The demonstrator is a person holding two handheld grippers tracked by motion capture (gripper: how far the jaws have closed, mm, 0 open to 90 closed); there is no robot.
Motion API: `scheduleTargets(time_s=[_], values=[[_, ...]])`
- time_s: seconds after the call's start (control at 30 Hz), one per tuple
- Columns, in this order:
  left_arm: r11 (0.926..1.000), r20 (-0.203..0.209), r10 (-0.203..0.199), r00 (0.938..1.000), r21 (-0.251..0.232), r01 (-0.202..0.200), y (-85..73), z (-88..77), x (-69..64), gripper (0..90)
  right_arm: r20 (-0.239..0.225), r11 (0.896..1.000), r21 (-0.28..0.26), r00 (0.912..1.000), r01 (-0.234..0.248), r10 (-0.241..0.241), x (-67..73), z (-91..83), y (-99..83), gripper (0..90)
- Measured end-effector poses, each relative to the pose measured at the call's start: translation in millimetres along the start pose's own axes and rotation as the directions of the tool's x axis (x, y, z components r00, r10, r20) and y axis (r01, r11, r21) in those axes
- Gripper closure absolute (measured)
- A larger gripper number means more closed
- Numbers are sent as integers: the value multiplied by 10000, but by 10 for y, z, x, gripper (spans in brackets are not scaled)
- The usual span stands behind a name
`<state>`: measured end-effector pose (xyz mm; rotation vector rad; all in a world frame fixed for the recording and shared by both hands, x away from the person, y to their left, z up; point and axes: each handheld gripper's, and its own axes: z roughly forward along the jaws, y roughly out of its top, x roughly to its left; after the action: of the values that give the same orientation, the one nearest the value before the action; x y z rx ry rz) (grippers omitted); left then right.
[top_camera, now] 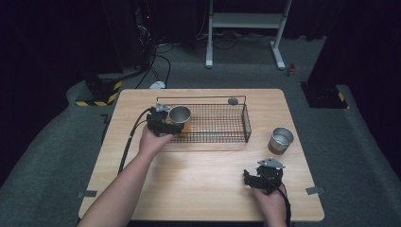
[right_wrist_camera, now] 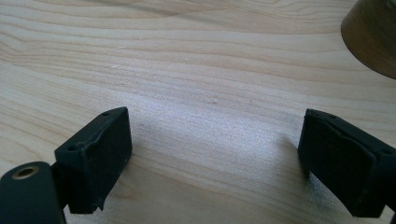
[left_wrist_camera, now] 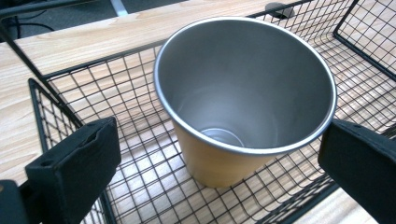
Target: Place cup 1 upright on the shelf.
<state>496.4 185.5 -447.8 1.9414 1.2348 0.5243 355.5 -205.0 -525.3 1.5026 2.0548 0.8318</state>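
A metal cup (top_camera: 179, 115) with a steel inside and a tan outer wall stands upright in the left end of a black wire basket (top_camera: 246, 123). My left gripper (top_camera: 165, 124) is at that cup from the near left. In the left gripper view its jaws are open on either side of the cup (left_wrist_camera: 243, 93), a little apart from it, over the basket (left_wrist_camera: 51, 116). A second metal cup (top_camera: 281, 140) stands on the table to the right of the basket. My right gripper (top_camera: 259, 176) rests open near the front right of the table, below that cup (right_wrist_camera: 373, 37).
The wooden table (top_camera: 203, 189) carries a small dark round object (top_camera: 232, 100) behind the basket's far rim. Beyond the table lie grey carpet, cables and a white stand frame (top_camera: 246, 21). Bare wood lies between the right gripper's (right_wrist_camera: 215, 128) jaws.
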Motion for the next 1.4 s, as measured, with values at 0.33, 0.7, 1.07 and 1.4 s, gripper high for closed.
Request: scheduleTargets(time_s=[0.33,0.7,1.07,1.4], values=[[9999,186,21,9998,-111,-19,-30,-117,9,1,-1,10000,1,10000,-1,1,0,0,0,98],[9994,324,46,9995,-338,-35,-111,-260,-13,1,-6,10000,-1,10000,0,0,0,0,0,97],[9989,172,68,9998,-471,-60,-221,-409,8,1,0,10000,0,10000,-1,1,0,0,0,98],[9982,66,-46,10000,-604,50,-400,-563,97,1,-4,10000,-1,10000,-1,1,0,0,0,97]])
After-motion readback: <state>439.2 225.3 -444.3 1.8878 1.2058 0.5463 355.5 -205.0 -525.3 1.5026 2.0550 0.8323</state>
